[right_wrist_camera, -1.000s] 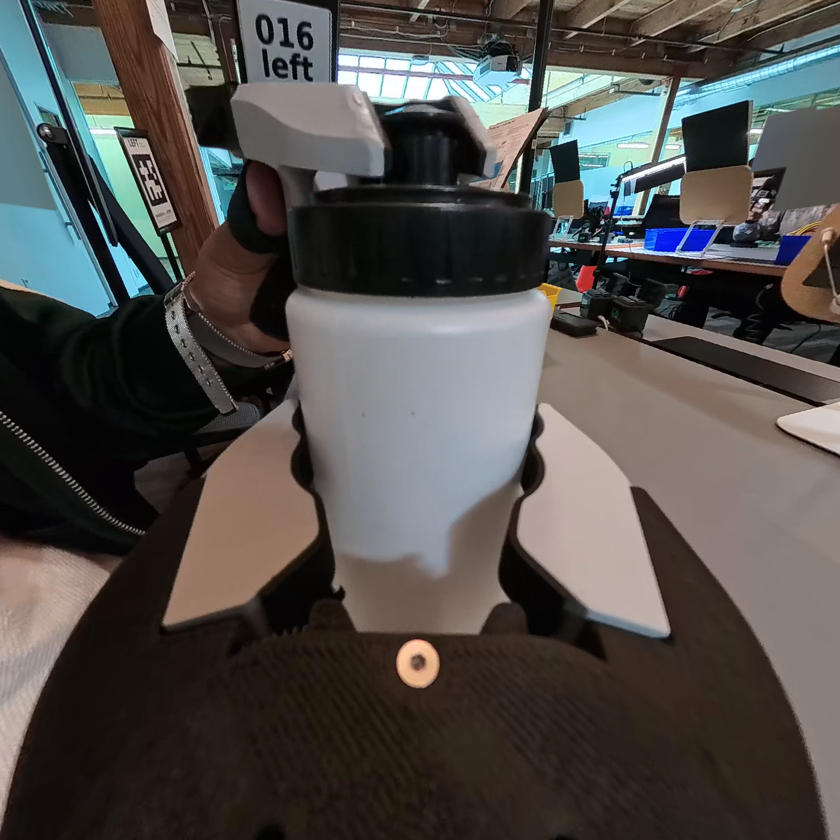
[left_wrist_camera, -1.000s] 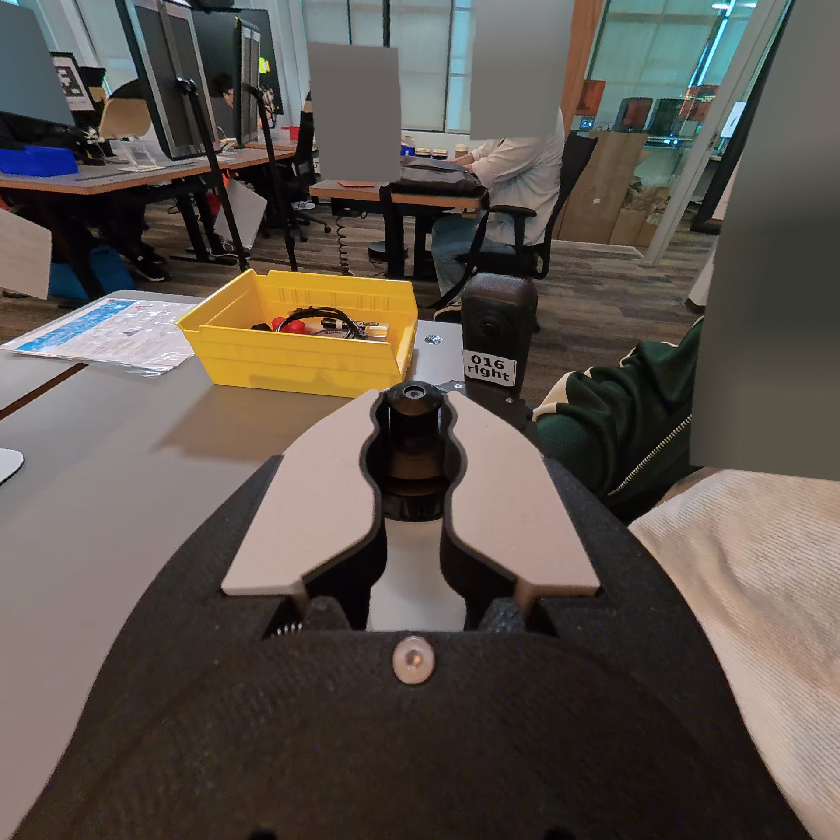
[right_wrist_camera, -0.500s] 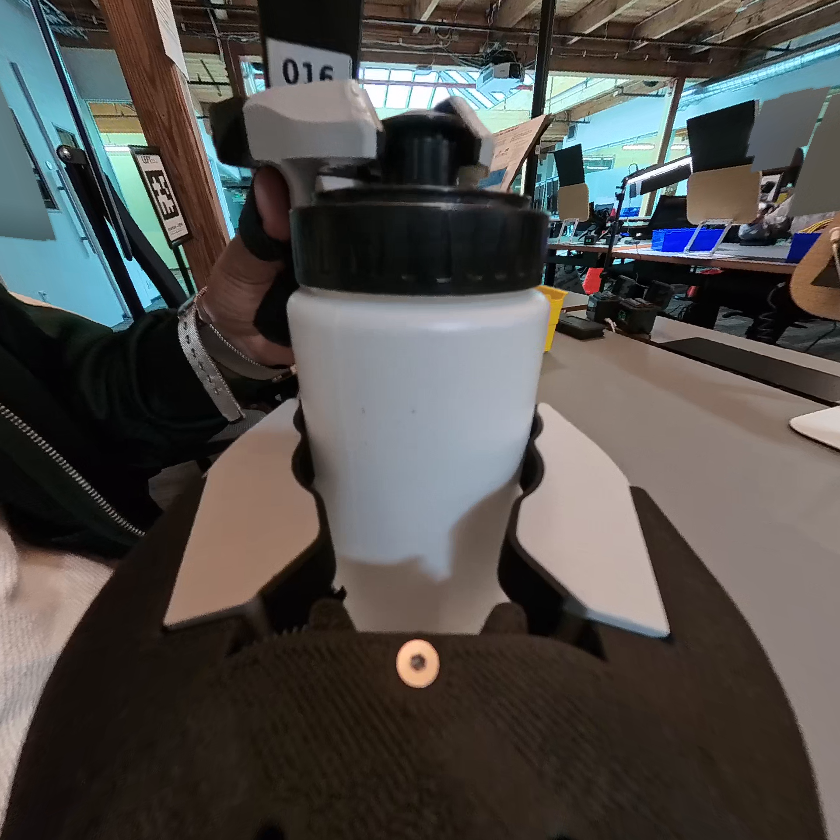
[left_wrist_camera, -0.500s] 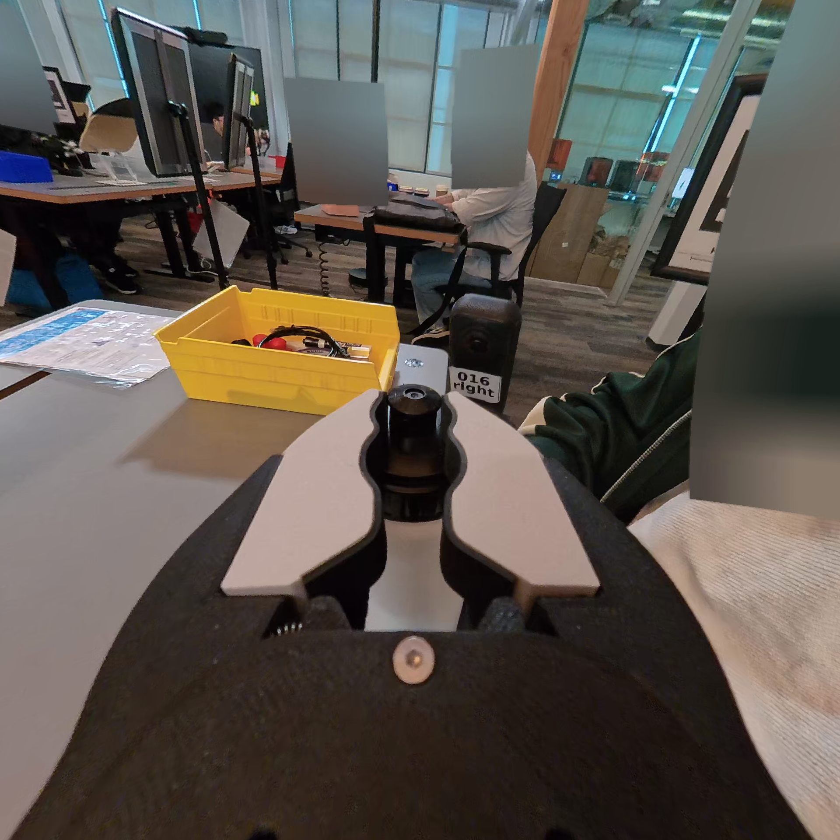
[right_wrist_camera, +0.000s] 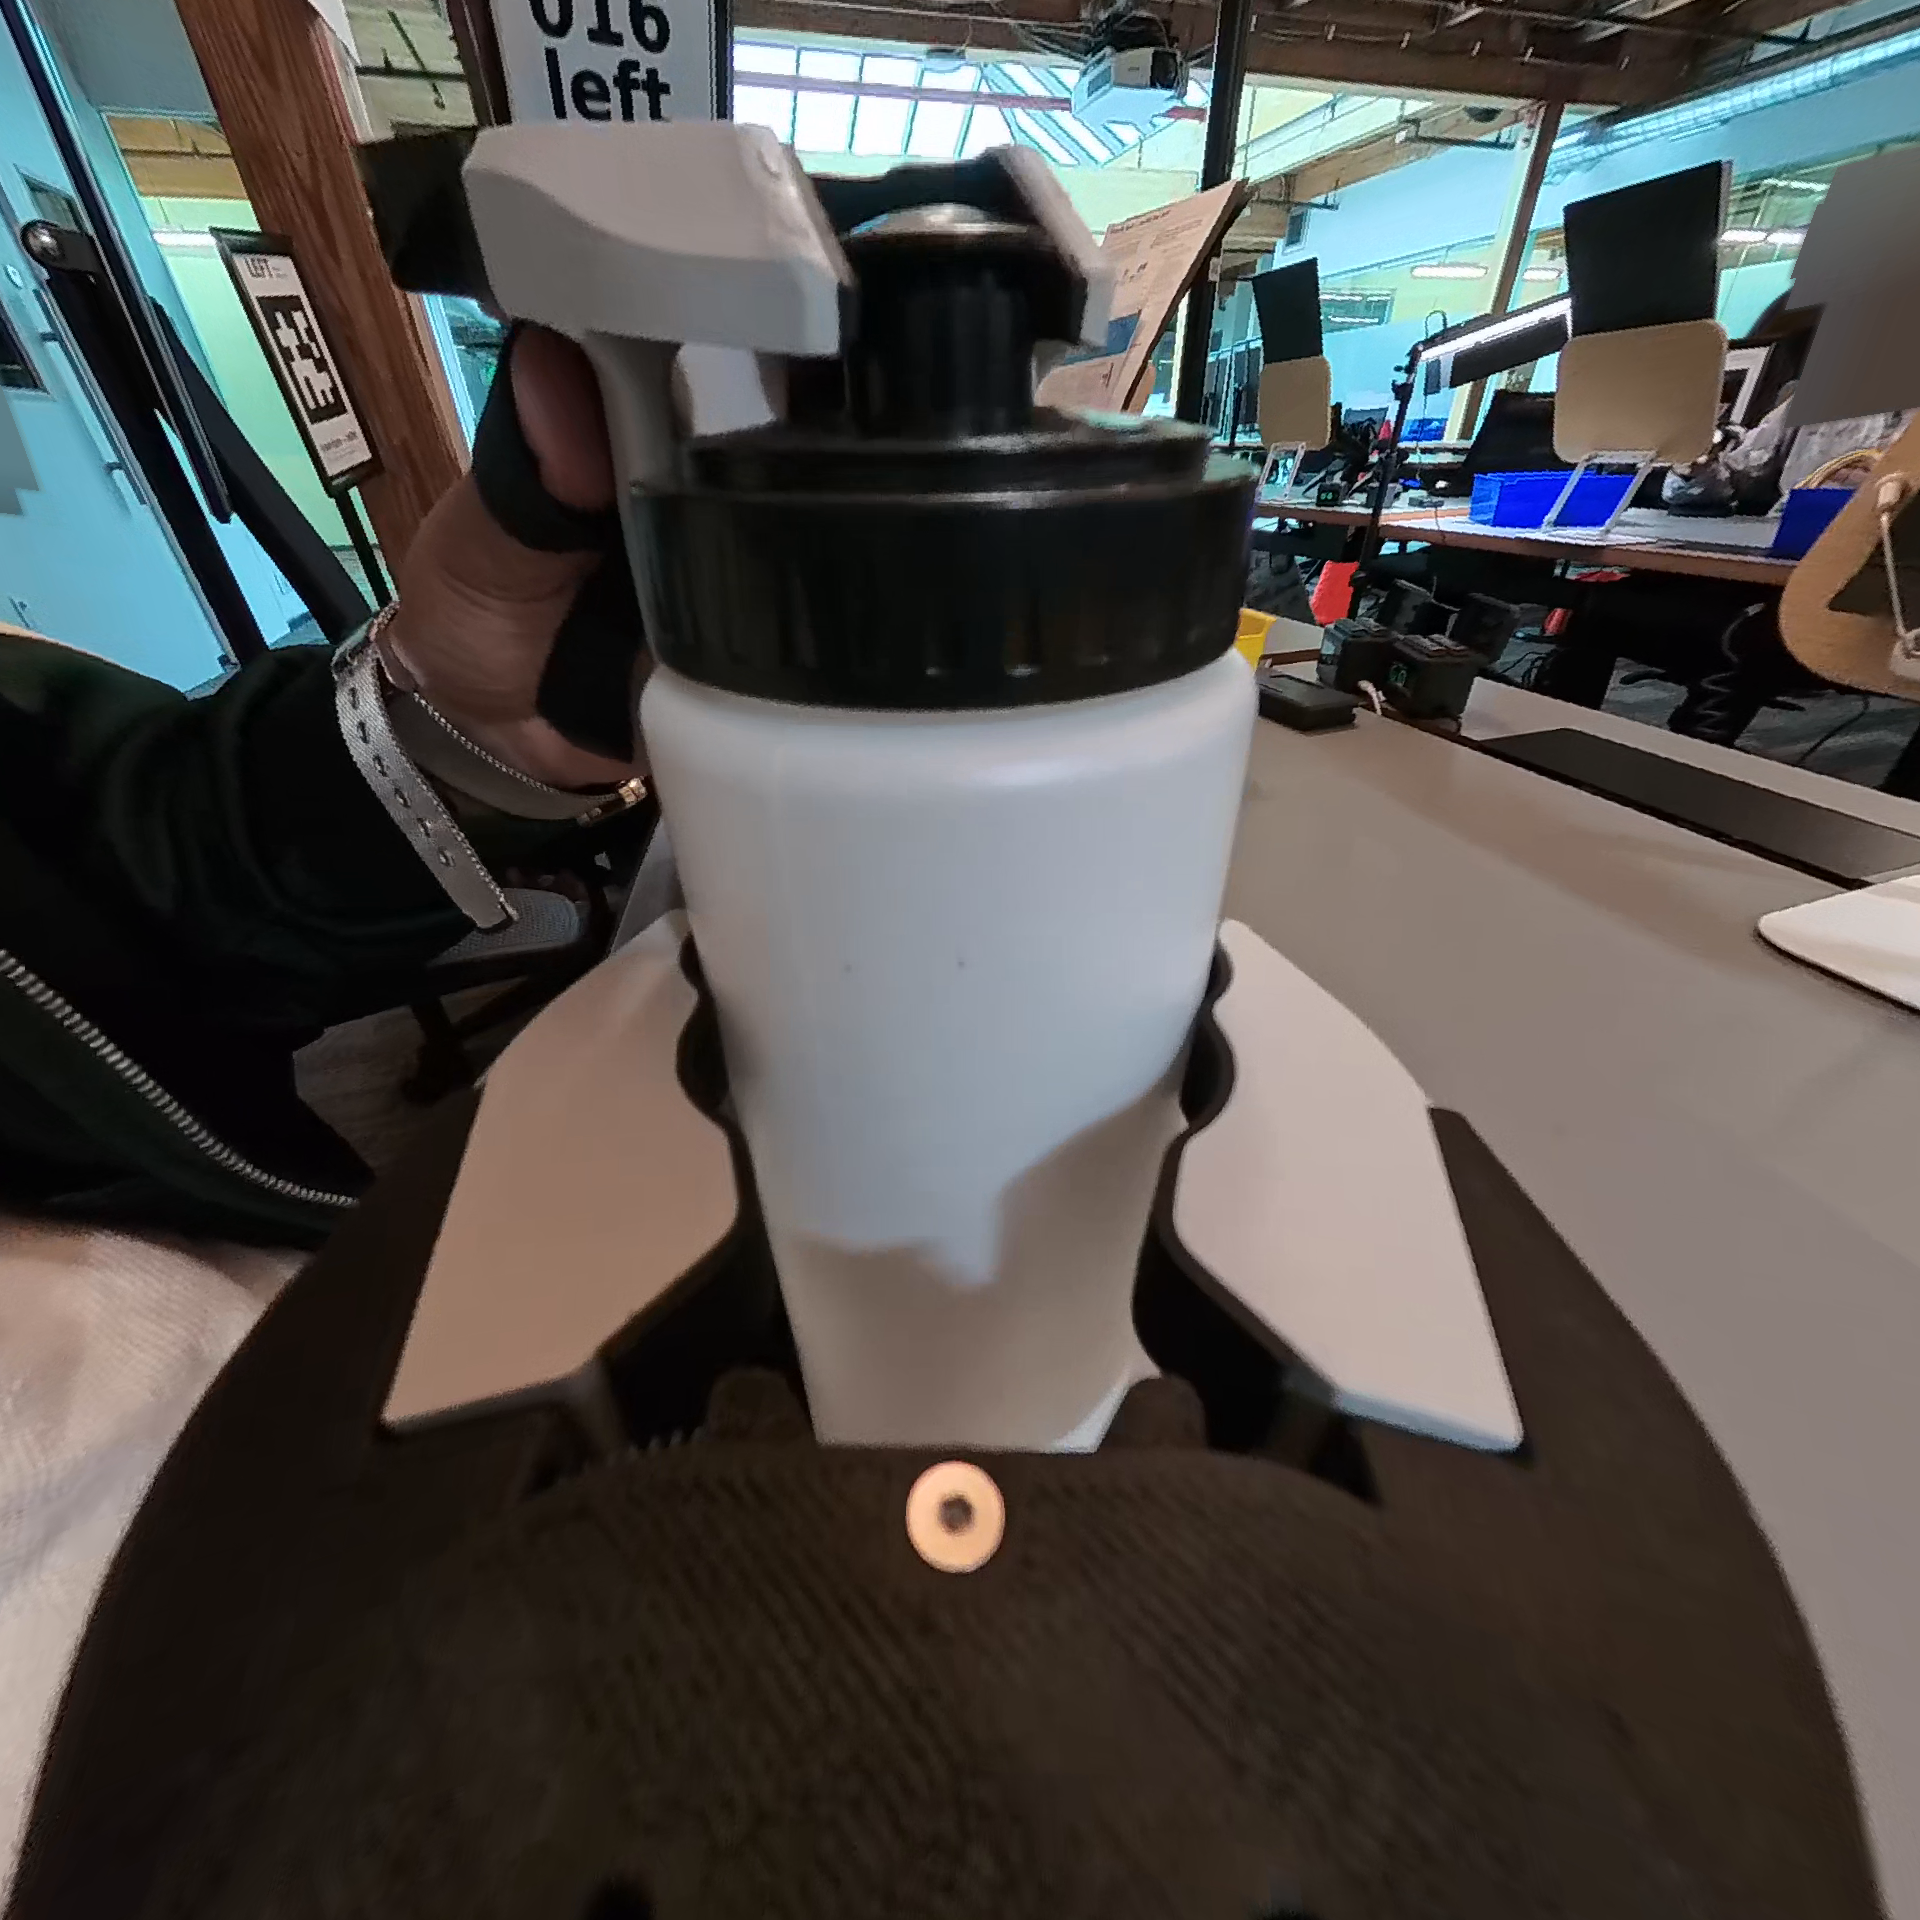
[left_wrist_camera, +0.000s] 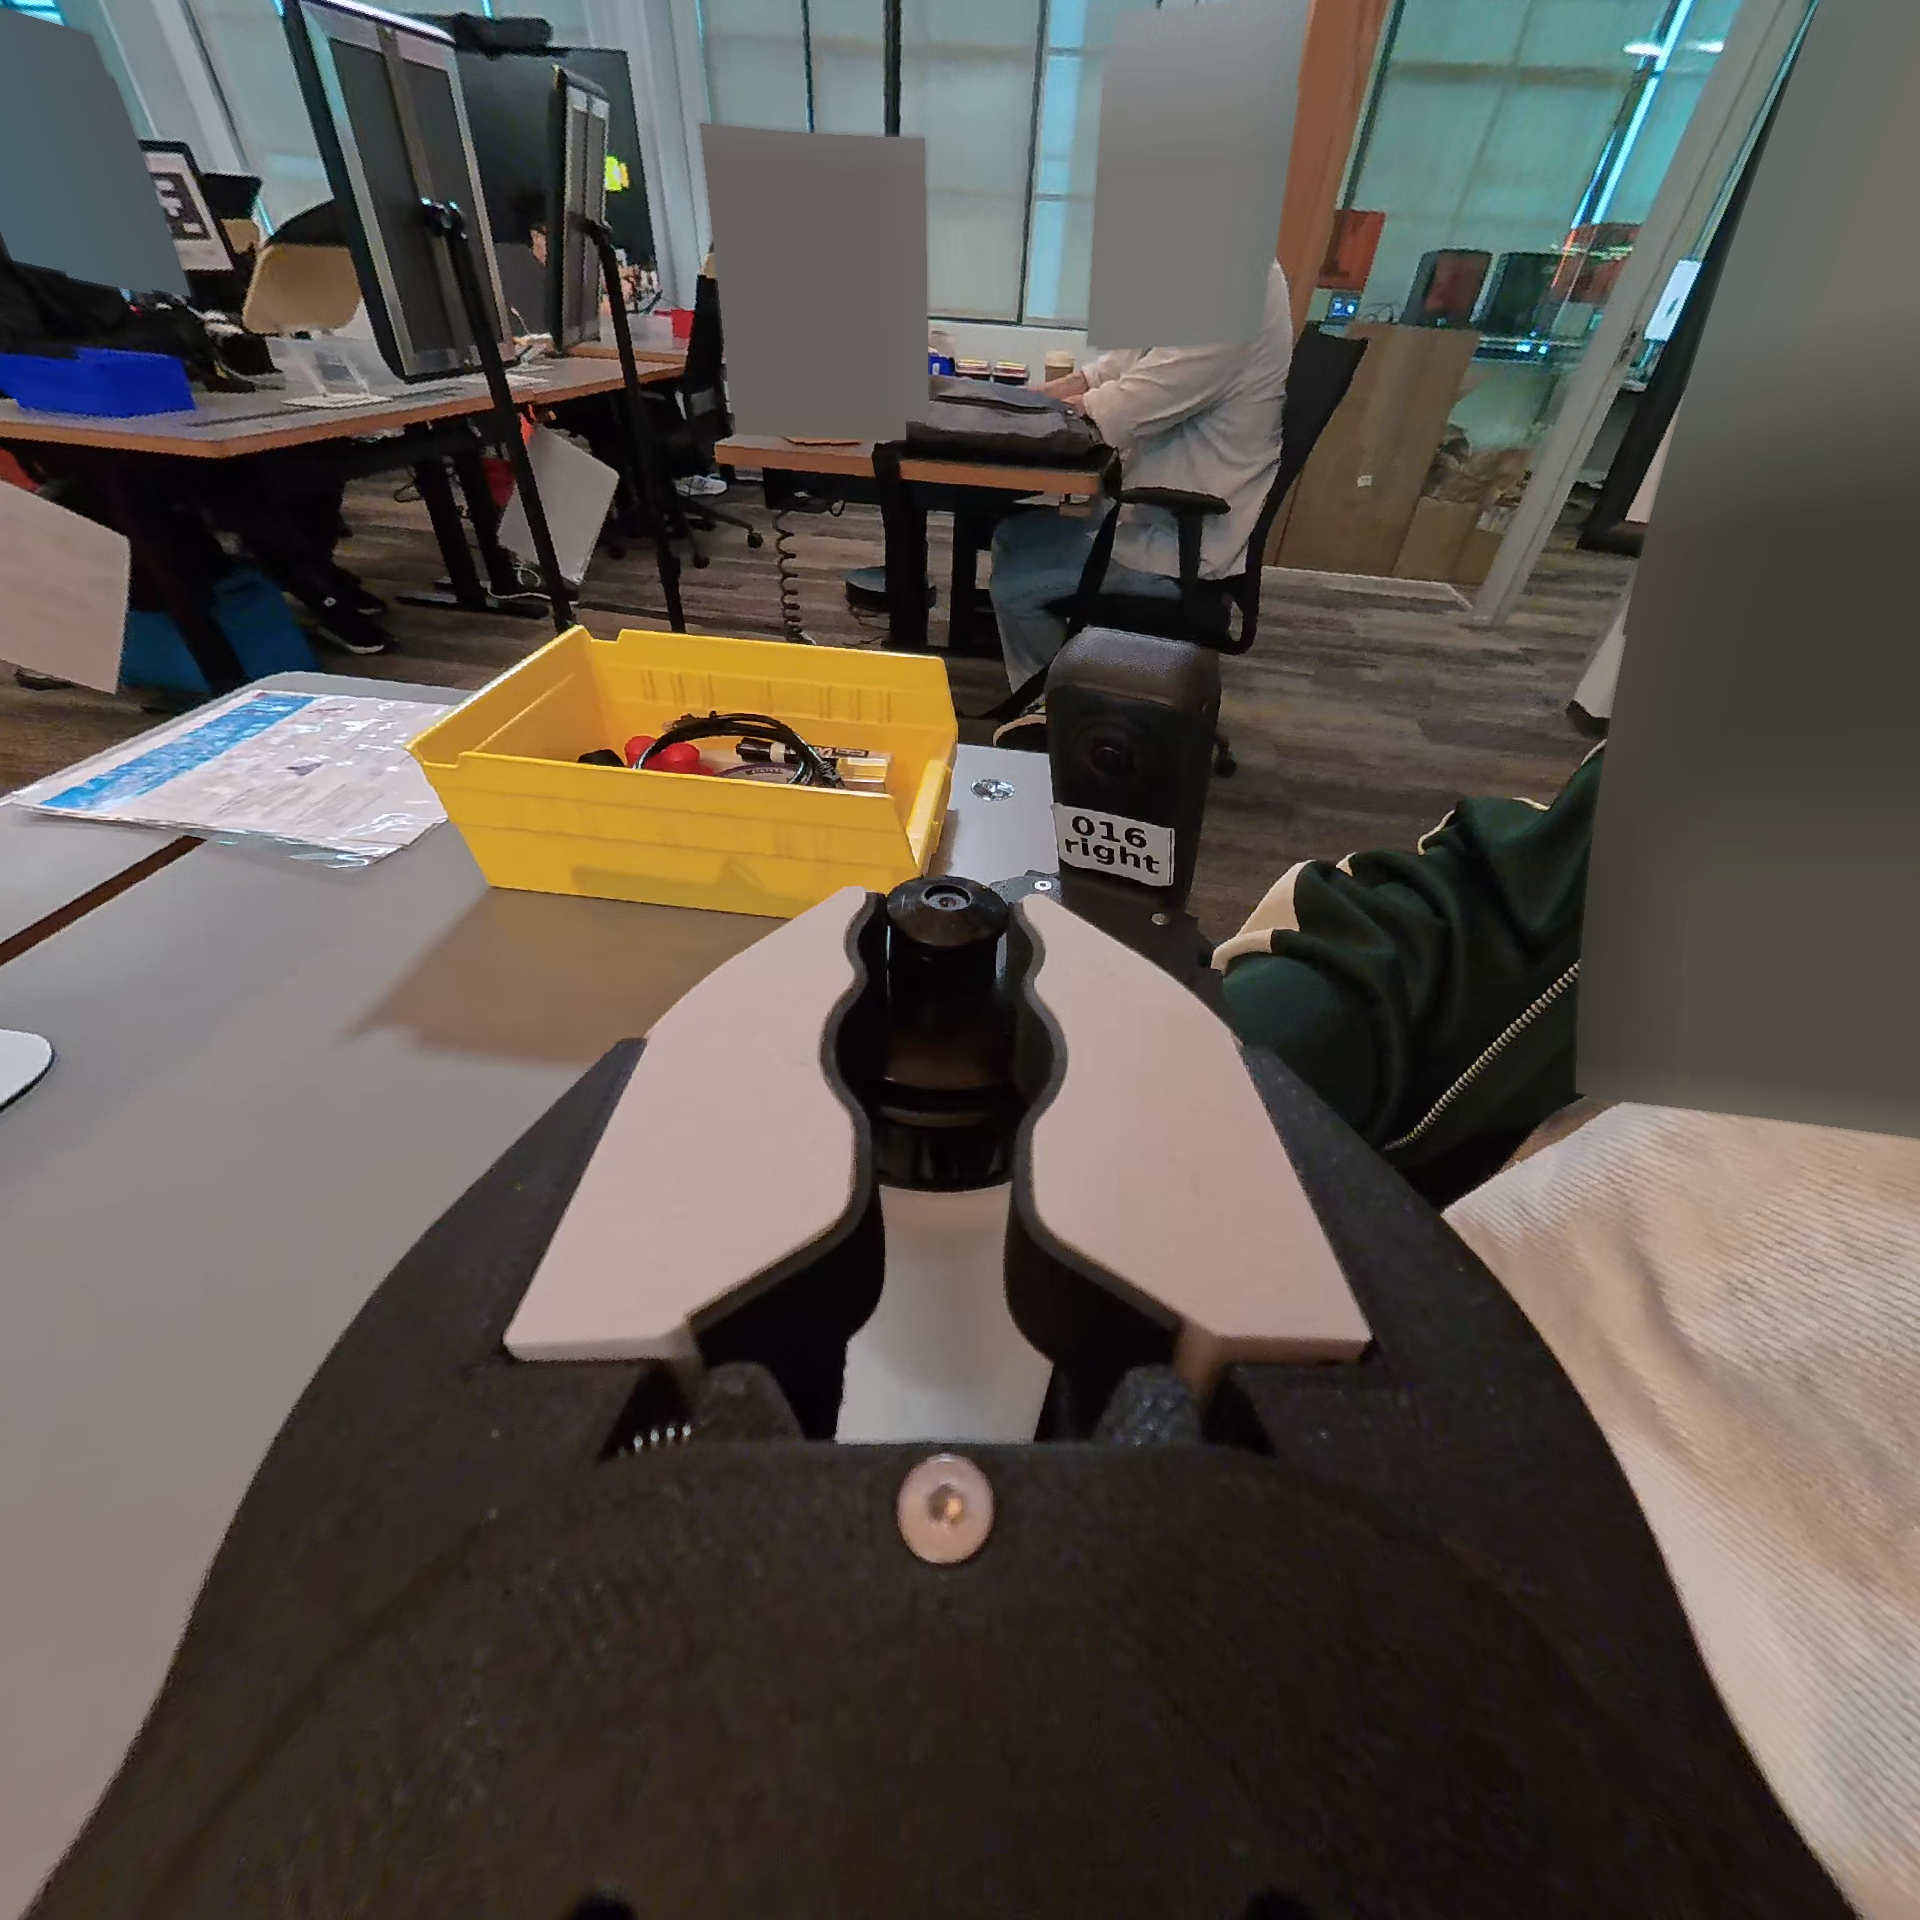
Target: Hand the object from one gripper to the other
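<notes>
Left wrist view: my left gripper is clenching its fingers on the black spout of the bottle, which is sitting between them, its tip at their far ends and its white body running back toward the camera. Beyond it, a yellow bin is resting on the grey tabletop, and the right gripper's camera housing is showing just right of the bin.

Right wrist view: my right gripper is grasping the bottle's white body low down, a finger pressing on each side, with the ribbed black cap standing far above them. The left gripper's grey fingers are pinching the spout at the very top.

So both grippers are holding it at once, above the tabletop's near edge. I am judging the bottle to be light, smooth plastic, rigid at the cap and somewhat squeezable in the body; the narrow spout looks a slippery, pivoting hold, the body a surer one.
</notes>
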`<state>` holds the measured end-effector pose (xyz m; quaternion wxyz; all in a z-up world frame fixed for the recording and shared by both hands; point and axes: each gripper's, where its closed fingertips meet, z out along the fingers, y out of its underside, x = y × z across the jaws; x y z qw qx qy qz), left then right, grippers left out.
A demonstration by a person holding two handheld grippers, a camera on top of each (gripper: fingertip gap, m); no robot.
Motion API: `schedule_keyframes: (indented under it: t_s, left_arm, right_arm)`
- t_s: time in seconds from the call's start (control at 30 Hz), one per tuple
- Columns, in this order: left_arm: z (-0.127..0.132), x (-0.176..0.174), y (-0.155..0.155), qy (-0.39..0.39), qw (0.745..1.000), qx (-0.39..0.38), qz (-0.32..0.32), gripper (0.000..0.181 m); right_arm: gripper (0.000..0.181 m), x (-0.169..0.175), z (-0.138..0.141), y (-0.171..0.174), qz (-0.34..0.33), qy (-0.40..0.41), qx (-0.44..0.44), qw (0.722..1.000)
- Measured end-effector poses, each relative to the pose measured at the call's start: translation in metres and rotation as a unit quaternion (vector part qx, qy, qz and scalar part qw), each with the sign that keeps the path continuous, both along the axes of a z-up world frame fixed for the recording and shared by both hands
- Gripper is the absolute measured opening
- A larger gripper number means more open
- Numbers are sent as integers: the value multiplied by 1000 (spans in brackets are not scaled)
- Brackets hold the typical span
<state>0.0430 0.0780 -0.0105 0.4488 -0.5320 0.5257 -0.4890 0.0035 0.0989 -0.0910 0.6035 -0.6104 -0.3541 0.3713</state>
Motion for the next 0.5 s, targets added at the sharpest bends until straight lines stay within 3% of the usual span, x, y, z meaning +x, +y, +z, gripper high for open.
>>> schedule_keyframes:
  t_s: [0.17,0.37,0.5]
  left_arm:
    - [6,-1,-4,-20,1000,-2,-12,24]
    - [15,-5,2,-46,999,-7,-2,49]
    - [17,-9,10,-56,998,-12,3,54]
  right_arm:
    - [88,0,5,-3,1,4,2,1000]
    - [88,11,13,2,-9,28,-2,1000]
    - [88,24,15,11,-29,23,0,999]
